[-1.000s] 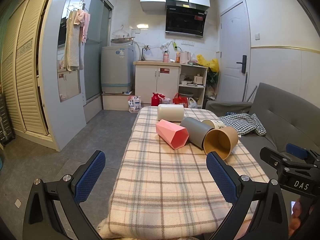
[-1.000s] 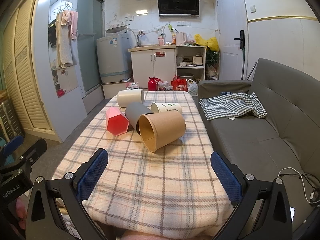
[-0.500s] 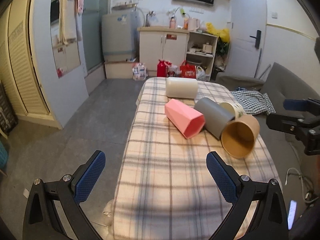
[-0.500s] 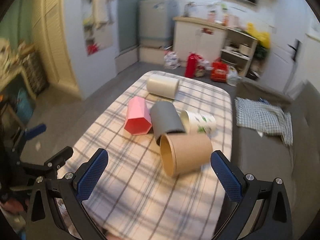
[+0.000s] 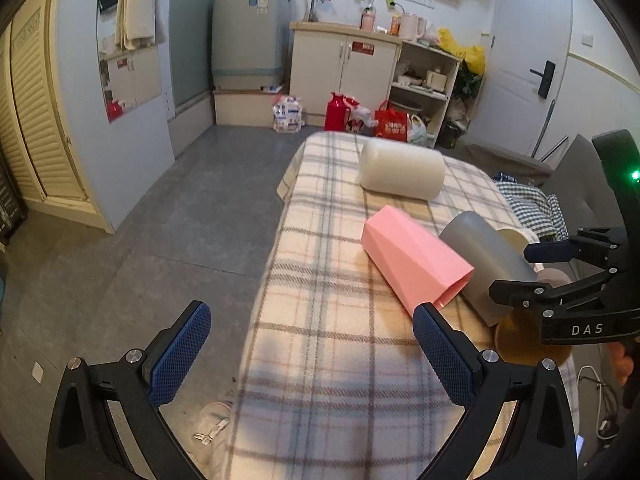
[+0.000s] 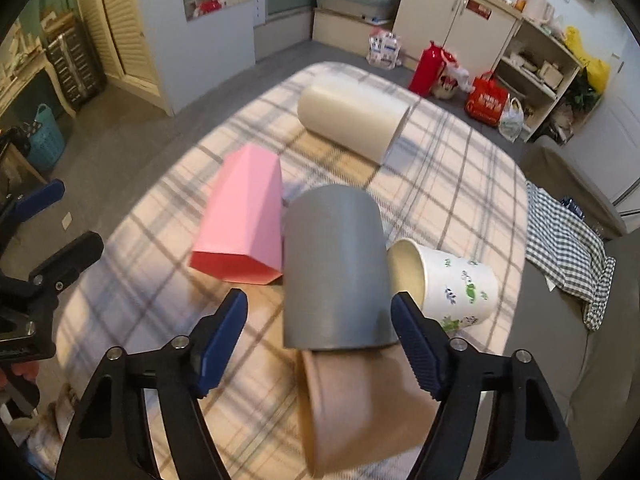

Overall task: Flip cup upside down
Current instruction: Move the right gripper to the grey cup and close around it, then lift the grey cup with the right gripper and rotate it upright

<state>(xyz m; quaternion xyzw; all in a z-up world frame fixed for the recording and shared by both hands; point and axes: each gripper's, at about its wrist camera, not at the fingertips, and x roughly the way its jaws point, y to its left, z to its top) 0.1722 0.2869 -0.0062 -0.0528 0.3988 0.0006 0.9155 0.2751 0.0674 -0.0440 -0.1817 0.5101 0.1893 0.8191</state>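
The desk (image 6: 168, 320) is covered with a plaid cloth and carries five cups, all lying on their sides.

The white cylindrical cup (image 6: 354, 120) lies farthest from the cameras, apart from the others, its open end facing right in the right wrist view. The grey cup (image 6: 334, 268) lies at the centre of the group with its open end toward the right wrist camera. The pink faceted cup (image 6: 244, 220) lies just beside the grey cup on its left, open end also toward the camera. The brown paper cup (image 6: 360, 408) lies nearest the right wrist camera, directly below the grey cup's open end; whether the two touch cannot be determined. The white floral-printed cup (image 6: 452, 284) lies to the right of the grey cup, its rim against the grey cup's side.

The right tongs (image 6: 320, 324) are spread wide, with one pad on each side of the grey cup's open end and the brown paper cup between the arms. No pad visibly presses on a cup.

The left tongs (image 5: 308, 354) are spread wide above the near left part of the desk, holding nothing, with the pink faceted cup (image 5: 416, 264) just beyond the right pad.
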